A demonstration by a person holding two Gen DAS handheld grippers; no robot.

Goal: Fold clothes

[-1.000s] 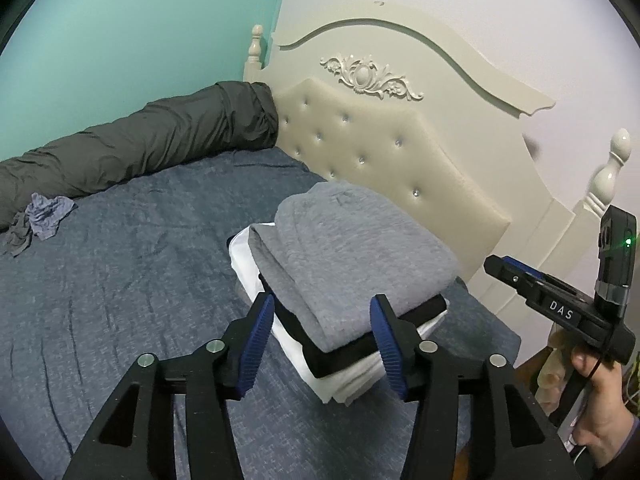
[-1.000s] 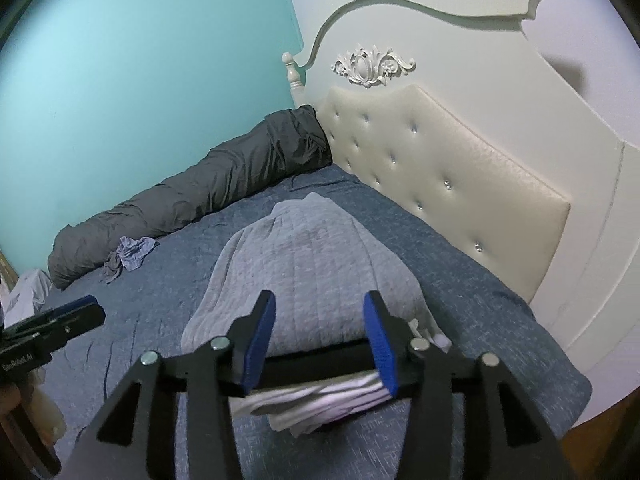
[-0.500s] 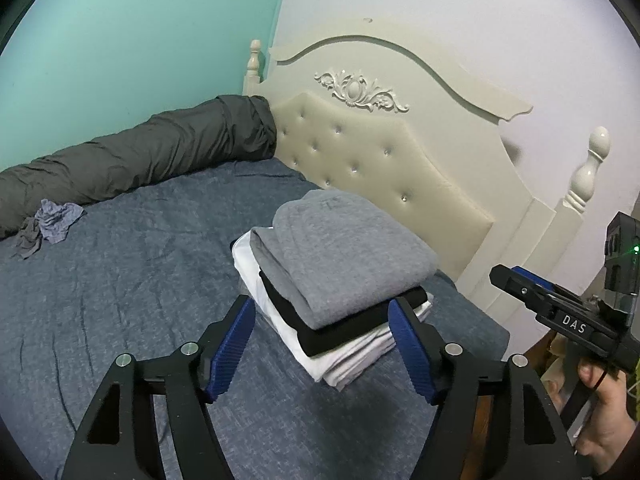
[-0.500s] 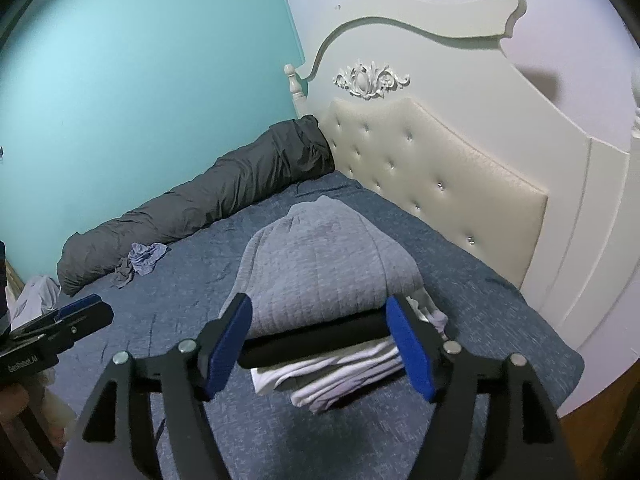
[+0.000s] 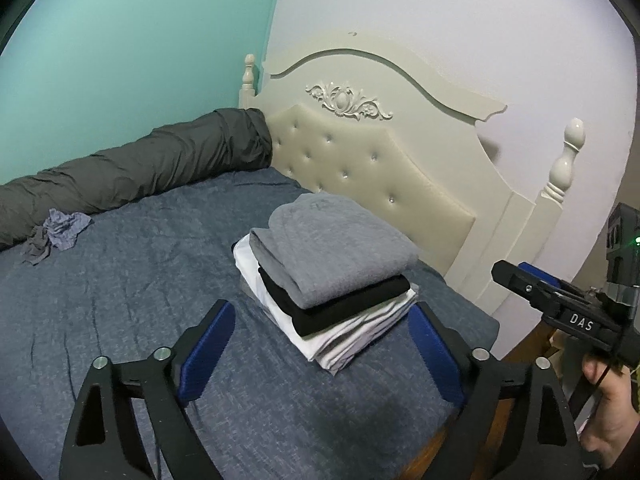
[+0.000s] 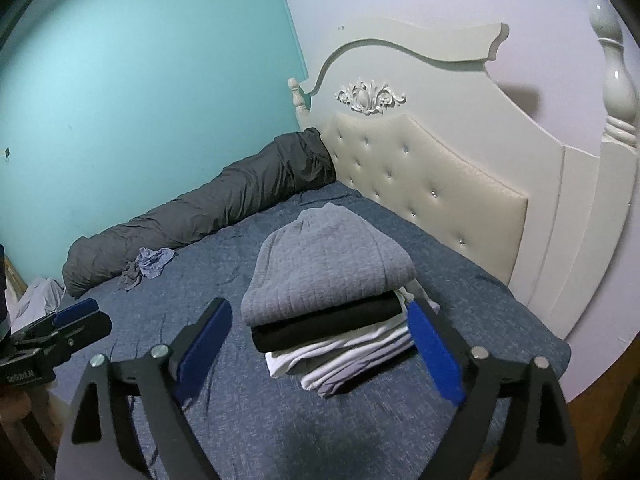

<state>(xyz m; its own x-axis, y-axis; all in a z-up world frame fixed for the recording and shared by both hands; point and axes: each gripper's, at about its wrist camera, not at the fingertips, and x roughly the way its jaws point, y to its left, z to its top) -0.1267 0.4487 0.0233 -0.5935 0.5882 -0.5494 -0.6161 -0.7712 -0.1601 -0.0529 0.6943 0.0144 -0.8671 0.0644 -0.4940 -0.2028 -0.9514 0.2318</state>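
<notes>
1. Right now I have both tongs released and holding nothing: the left tongs (image 5: 320, 354) and the right tongs (image 6: 320, 354) each stand with their blue pads spread wide, above the bed (image 5: 120, 280).
2. The task's clothes lie as a folded stack (image 5: 326, 280) on the blue bedcover, near the padded headboard (image 5: 380, 168): a grey top (image 6: 328, 264) uppermost, a black piece (image 6: 332, 326) under it, white pieces (image 6: 340, 364) at the bottom.
3. The relation that matters: the stack sits straight ahead of both tongs and slightly below them, framed between each pair of pads but apart from them. In the left view its long axis runs diagonally, from near right to far left; in the right view the folded edges face me.
4. Neither hand looks clearly nearer; the right tongs seem a touch closer and more square to the folded edges, as I judge it.
5. A small crumpled bluish cloth (image 5: 56, 232) lies well apart on the far side, just beside the long dark bolster (image 5: 140, 164) along the teal wall. Whether it belongs to the task I cannot tell.
6. So the stack lies as folding would leave it; only that loose cloth could remain.
</notes>
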